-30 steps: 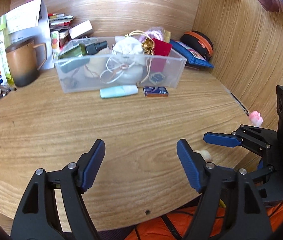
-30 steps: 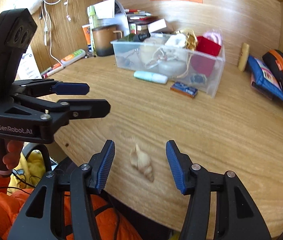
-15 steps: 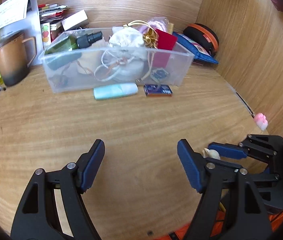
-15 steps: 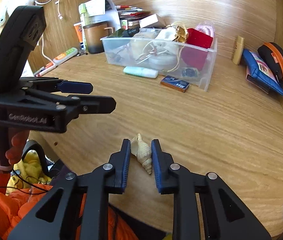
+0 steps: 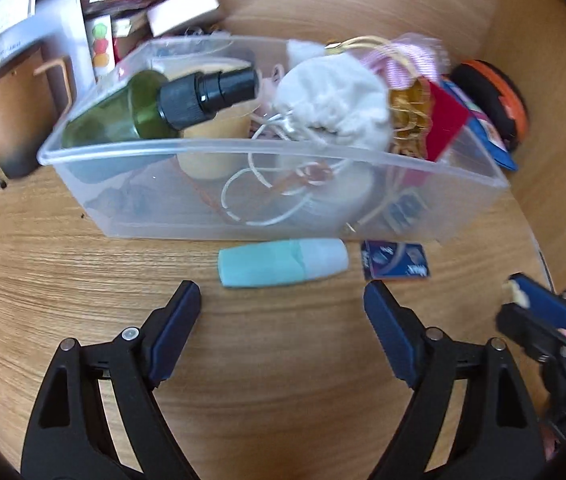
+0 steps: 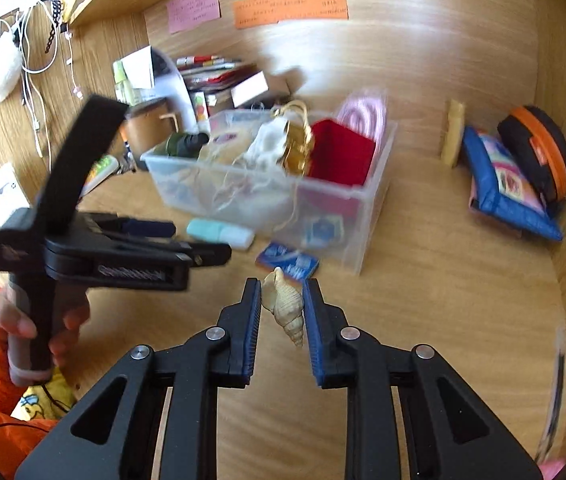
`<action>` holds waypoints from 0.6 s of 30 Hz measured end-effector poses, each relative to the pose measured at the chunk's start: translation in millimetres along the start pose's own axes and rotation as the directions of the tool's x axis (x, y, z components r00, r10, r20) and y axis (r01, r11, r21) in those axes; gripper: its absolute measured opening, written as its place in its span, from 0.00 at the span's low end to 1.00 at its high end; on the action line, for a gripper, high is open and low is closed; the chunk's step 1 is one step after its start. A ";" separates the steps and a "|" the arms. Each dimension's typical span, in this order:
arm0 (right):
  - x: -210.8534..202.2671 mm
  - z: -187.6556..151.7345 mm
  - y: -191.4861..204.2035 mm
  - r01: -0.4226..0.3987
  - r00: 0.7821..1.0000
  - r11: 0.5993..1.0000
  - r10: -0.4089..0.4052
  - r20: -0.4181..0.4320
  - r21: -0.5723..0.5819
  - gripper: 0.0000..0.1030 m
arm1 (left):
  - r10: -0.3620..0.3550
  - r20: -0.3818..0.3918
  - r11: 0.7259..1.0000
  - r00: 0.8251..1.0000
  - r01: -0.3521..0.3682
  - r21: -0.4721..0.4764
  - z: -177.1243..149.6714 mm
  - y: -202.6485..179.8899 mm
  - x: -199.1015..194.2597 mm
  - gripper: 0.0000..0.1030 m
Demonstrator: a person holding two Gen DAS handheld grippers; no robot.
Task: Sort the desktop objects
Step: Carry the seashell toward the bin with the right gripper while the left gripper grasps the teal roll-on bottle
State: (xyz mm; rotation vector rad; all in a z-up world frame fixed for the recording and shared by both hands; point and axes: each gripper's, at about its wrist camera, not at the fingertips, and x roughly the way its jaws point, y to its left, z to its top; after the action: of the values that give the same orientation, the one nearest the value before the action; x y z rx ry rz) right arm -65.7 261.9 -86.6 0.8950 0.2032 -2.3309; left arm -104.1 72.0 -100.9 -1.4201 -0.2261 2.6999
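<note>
A pale spiral seashell (image 6: pixel 283 304) hangs above the wooden desk, with my right gripper (image 6: pixel 282 286) shut on it. In front of it stands a clear plastic bin (image 6: pixel 367 216) holding a green bottle, a white pouch, a red box and cords. My left gripper (image 5: pixel 283 294) hovers low over the desk and its jaws are opening, with nothing between them. A teal tube (image 5: pixel 283 263) lies just beyond its fingertips, against the bin (image 5: pixel 243 146). Beside the tube lies a small blue packet (image 5: pixel 395 265). In the left wrist view, the right gripper (image 5: pixel 539 308) shows at the right edge.
A brown mug (image 5: pixel 15 120) and stacked books stand left of the bin. A blue pouch (image 6: pixel 511 192) and a black-orange case (image 6: pixel 539 156) lean at the right wall. A hand (image 6: pixel 23 332) in an orange sleeve holds the left gripper (image 6: pixel 187 240).
My right gripper closed on the seashell and lifted it off the desk toward the bin. My left gripper moved forward to the teal tube and its jaws widened.
</note>
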 end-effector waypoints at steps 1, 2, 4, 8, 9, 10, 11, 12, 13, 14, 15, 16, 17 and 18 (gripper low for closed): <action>1.1 2.7 -1.8 -0.001 1.000 1.000 0.001 0.003 -0.004 0.19 | 0.017 0.009 1.000 1.000 -0.017 0.000 2.2 -1.6 1.2 0.86; 2.6 6.0 -4.2 -0.003 1.000 1.000 0.003 0.006 -0.007 0.19 | 0.022 0.003 1.000 1.000 -0.022 -0.007 4.5 -2.4 3.5 0.86; 5.3 9.6 -7.8 -0.010 1.000 1.000 0.011 0.009 -0.013 0.19 | 0.043 0.003 0.999 0.999 -0.043 -0.021 8.0 -3.8 7.2 0.89; 10.5 14.4 -14.5 -0.018 1.000 1.000 0.018 0.007 -0.019 0.19 | 0.152 0.019 0.988 0.988 -0.153 0.024 8.3 -16.0 17.2 0.90; 11.4 15.4 -16.9 -0.022 1.000 1.000 0.022 0.007 -0.018 0.19 | 0.174 0.025 0.984 0.984 -0.175 0.042 7.1 -19.7 18.9 0.91; 11.7 15.9 -17.9 -0.025 1.000 1.000 0.025 0.008 -0.017 0.19 | 0.169 0.036 0.984 0.985 -0.171 0.050 5.8 -22.2 19.5 0.91; 12.0 16.4 -18.9 -0.028 1.000 0.999 0.028 0.010 -0.015 0.19 | 0.167 0.037 0.985 0.985 -0.168 0.048 5.8 -22.6 19.9 0.91; 11.9 16.9 -19.6 -0.030 0.999 0.999 0.030 0.013 -0.015 0.19 | 0.167 0.036 0.985 0.985 -0.168 0.048 6.3 -22.4 20.6 0.91; 11.9 17.2 -20.2 -0.030 0.999 0.999 0.030 0.015 -0.017 0.19 | 0.166 0.036 0.985 0.985 -0.168 0.048 7.0 -21.7 21.6 0.91; 11.9 17.6 -20.4 -0.030 0.999 0.999 0.030 0.017 -0.018 0.19 | 0.166 0.037 0.985 0.985 -0.168 0.046 7.5 -20.9 22.2 0.91; 12.2 18.3 -21.1 -0.032 0.999 0.999 0.032 0.020 -0.017 0.19 | 0.166 0.037 0.985 0.986 -0.167 0.048 7.6 -20.5 22.6 0.91; 12.5 18.8 -21.7 -0.033 0.999 0.999 0.034 0.022 -0.016 0.19 | 0.164 0.037 0.985 0.986 -0.166 0.054 7.2 -20.5 22.9 0.91; 12.4 19.4 -22.1 -0.033 0.999 0.999 0.033 0.024 -0.014 0.19 | 0.161 0.037 0.985 0.986 -0.163 0.059 6.8 -20.4 23.0 0.91; 12.6 20.2 -22.7 -0.036 0.999 0.999 0.036 0.027 -0.011 0.19 | 0.157 0.037 0.985 0.987 -0.159 0.064 6.3 -20.0 22.9 0.90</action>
State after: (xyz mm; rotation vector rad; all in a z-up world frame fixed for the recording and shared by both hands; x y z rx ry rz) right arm -97.8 266.5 -81.1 0.8541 0.1868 -2.3055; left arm -122.1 94.4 -112.7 -1.4351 -0.0248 2.8269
